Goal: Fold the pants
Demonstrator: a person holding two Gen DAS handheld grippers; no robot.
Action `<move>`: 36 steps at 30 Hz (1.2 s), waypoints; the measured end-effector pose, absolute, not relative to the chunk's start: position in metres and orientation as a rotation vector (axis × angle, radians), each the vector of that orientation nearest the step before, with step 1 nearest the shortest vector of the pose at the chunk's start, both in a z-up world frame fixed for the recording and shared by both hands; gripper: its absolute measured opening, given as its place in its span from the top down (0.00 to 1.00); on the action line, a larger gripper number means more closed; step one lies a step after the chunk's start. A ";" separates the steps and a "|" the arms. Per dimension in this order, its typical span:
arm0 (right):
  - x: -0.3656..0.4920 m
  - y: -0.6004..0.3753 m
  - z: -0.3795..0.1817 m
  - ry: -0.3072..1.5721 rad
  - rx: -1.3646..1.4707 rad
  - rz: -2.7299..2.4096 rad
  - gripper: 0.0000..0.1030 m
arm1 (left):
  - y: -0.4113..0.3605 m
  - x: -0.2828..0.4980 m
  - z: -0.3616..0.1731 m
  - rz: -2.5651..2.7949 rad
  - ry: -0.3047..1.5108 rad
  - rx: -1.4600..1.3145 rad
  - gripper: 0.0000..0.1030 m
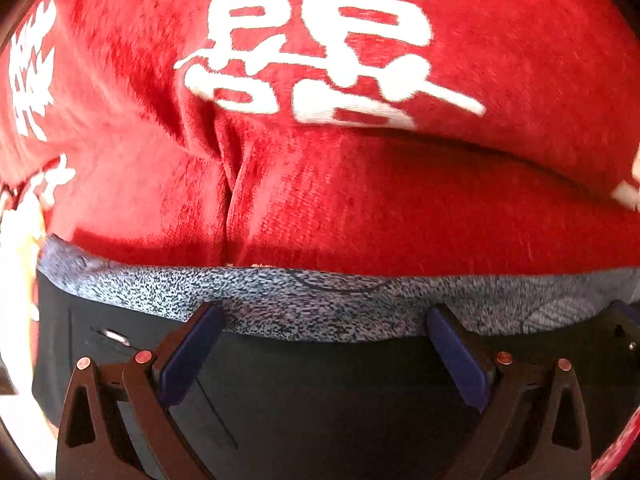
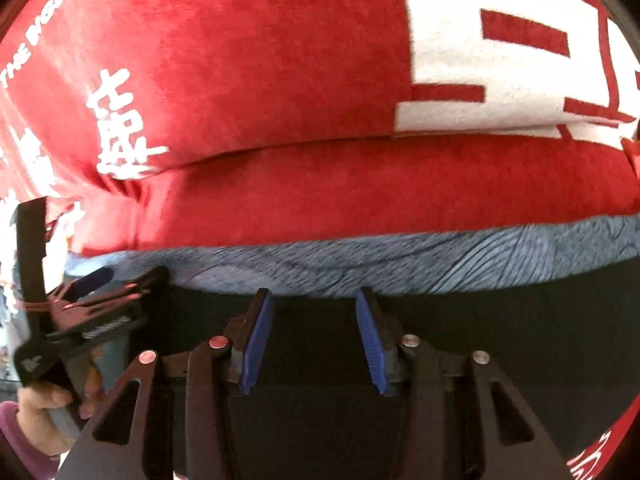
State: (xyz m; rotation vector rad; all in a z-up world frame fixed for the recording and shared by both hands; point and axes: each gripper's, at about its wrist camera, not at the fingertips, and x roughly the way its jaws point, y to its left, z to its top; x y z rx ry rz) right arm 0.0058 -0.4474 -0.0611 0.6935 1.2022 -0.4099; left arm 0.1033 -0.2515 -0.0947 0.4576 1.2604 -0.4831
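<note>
The pants are dark fabric (image 1: 320, 392) with a mottled grey-blue band (image 1: 304, 300) along their far edge, lying on a red cloth (image 1: 360, 208). My left gripper (image 1: 325, 318) points steeply down over them. It is open wide, its blue pads (image 1: 188, 356) far apart and their tips at the grey band. In the right wrist view the same dark fabric (image 2: 520, 340) and grey band (image 2: 400, 264) fill the lower half. My right gripper (image 2: 314, 300) is open over the dark fabric, and nothing shows pinched between its pads (image 2: 256, 344). Its tips stand just short of the band.
The red cloth (image 2: 280, 80) bears large white characters (image 2: 480, 52) and has a raised fold running across it beyond the pants. At the left of the right wrist view, a hand (image 2: 40, 404) holds the other gripper (image 2: 86, 280). A small white tag (image 1: 114, 336) shows on the dark fabric.
</note>
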 end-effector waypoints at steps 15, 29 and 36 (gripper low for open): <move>-0.056 -0.499 -0.038 1.174 0.766 -0.606 0.54 | -0.228 0.084 -0.062 -0.510 1.228 0.532 0.00; -0.138 -0.417 -0.033 1.243 0.639 -0.607 0.49 | -0.169 -0.005 -0.076 -0.536 1.284 0.562 0.00; -0.164 -0.415 -0.046 1.238 0.815 -0.638 0.42 | -0.173 -0.009 -0.072 -0.510 1.281 0.586 0.00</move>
